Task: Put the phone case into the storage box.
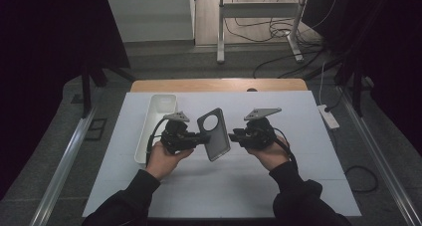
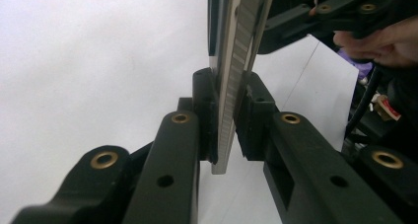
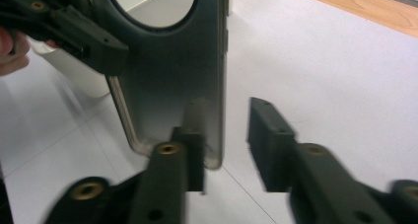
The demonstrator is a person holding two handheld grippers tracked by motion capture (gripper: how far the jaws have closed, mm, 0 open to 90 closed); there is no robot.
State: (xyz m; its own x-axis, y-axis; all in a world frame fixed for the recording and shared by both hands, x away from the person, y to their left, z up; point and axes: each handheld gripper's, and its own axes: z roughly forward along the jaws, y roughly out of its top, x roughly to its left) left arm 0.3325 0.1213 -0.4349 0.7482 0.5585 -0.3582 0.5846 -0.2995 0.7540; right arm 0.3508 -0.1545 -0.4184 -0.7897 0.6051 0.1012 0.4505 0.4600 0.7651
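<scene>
High view: a dark grey phone case (image 1: 214, 134) with a round camera cutout, held up above the white tabletop (image 1: 298, 136), tilted, between the two hands. Left claw (image 1: 203, 137) pinching the case at its left edge; right claw (image 1: 233, 135) just beside the case's right edge, contact not clear from here. A white oblong bin (image 1: 158, 117) standing on the tabletop left of the left hand, well behind the case. A strip of wooden edge (image 1: 219, 85) beyond the white surface. Dark sleeves coming in from the bottom.

Left gripper view: the case (image 2: 231, 71) seen edge-on, upright, clamped between both pads of the left claw (image 2: 227, 123), pads pressed against either face. The other hand (image 2: 384, 39) and its black gripper at upper right, near the top of the case. White tabletop (image 2: 98, 61) behind.

Right gripper view: right claw (image 3: 224, 135) spread; one jaw lying against the case's lower edge, the other standing clear of it with open space between. Case (image 3: 172, 76) upright, cutout at top, gripped higher up by the left claw's jaw at upper left. White bin (image 3: 84, 76) behind the case, wooden edge (image 3: 365, 9) at upper right
</scene>
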